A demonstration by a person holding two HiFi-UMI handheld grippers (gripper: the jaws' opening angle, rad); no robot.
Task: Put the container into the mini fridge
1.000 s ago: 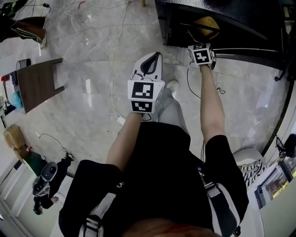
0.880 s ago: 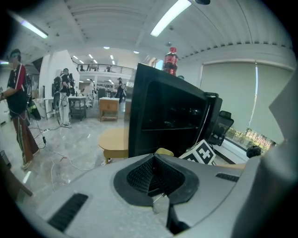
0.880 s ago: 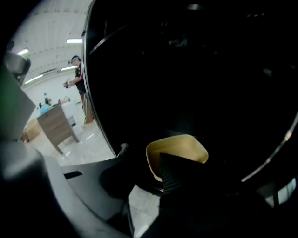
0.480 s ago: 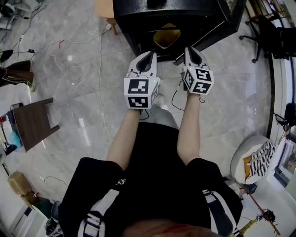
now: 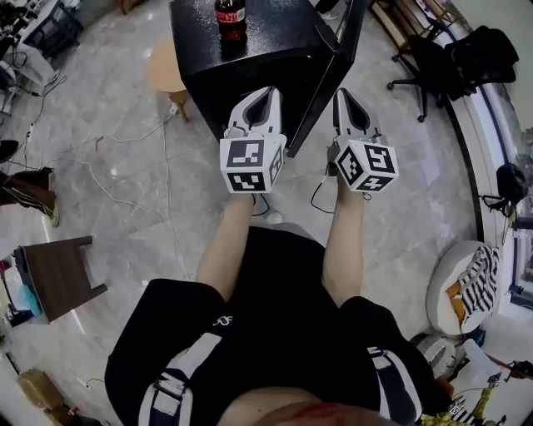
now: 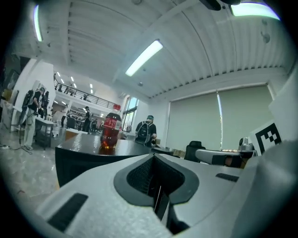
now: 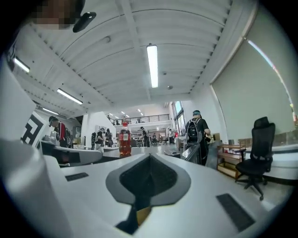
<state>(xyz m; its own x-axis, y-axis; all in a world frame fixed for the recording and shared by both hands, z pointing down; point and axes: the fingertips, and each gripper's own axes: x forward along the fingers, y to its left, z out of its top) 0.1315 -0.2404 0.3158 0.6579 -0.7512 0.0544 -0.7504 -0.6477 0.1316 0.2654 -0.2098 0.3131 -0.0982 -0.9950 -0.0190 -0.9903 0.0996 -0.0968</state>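
The black mini fridge (image 5: 258, 62) stands ahead of me with its door (image 5: 331, 79) swung open to the right. Its inside is hidden from the head view, and no container shows in any view. My left gripper (image 5: 268, 94) is held up in front of the fridge, jaws shut with nothing between them (image 6: 155, 159). My right gripper (image 5: 342, 94) is level with it by the door edge, also shut and empty (image 7: 150, 156). A cola bottle (image 5: 231, 17) stands upright on the fridge top (image 6: 111, 134) (image 7: 124, 139).
A round tan stool (image 5: 161, 68) stands left of the fridge. Cables (image 5: 125, 170) trail over the marble floor. A small brown table (image 5: 57, 279) is at the lower left. An office chair (image 5: 420, 58) stands at the right, and a person with a backpack (image 7: 195, 135) stands beyond the door.
The right gripper has drawn back from the fridge opening to beside the left one. The view has swung up to the fridge top, and the yellow thing seen inside has gone from sight.
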